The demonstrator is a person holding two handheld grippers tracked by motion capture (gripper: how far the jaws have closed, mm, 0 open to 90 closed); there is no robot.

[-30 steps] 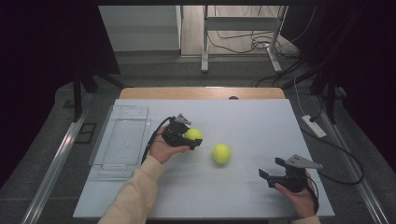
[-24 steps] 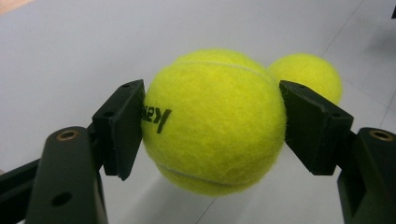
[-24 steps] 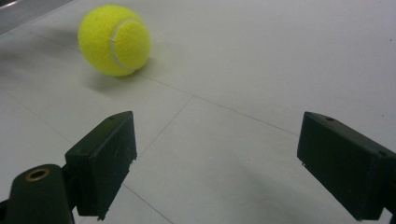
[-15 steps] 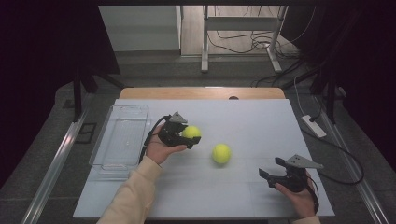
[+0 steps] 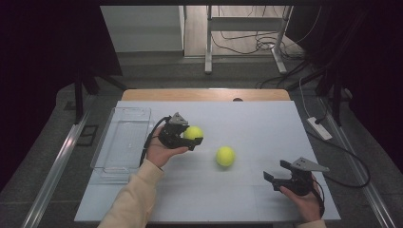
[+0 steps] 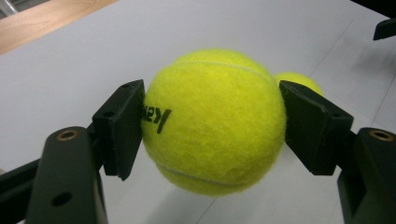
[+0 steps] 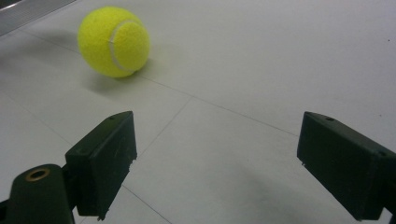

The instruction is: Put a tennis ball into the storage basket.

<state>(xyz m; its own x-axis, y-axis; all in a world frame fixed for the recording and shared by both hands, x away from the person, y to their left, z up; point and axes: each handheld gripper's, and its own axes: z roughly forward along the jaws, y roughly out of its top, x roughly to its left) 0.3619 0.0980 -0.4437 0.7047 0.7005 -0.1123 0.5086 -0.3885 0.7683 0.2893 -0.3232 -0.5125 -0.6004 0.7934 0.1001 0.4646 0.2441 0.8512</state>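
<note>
Left tongs (image 6: 212, 126) are clamping a ball (image 6: 212, 121) squarely between both pads, just above the tabletop (image 5: 266, 123). Right tongs (image 7: 215, 163) are gaping wide, a second ball (image 7: 113, 41) lying ahead-left. Best keeping that squeeze centred while carrying toward the tray (image 5: 124, 142).

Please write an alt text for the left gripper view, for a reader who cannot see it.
A yellow tennis ball is clamped between the two black jaws of the left gripper, above a white table. Black lettering shows on the ball beside the left jaw. Part of a second tennis ball shows behind the right jaw.
</note>
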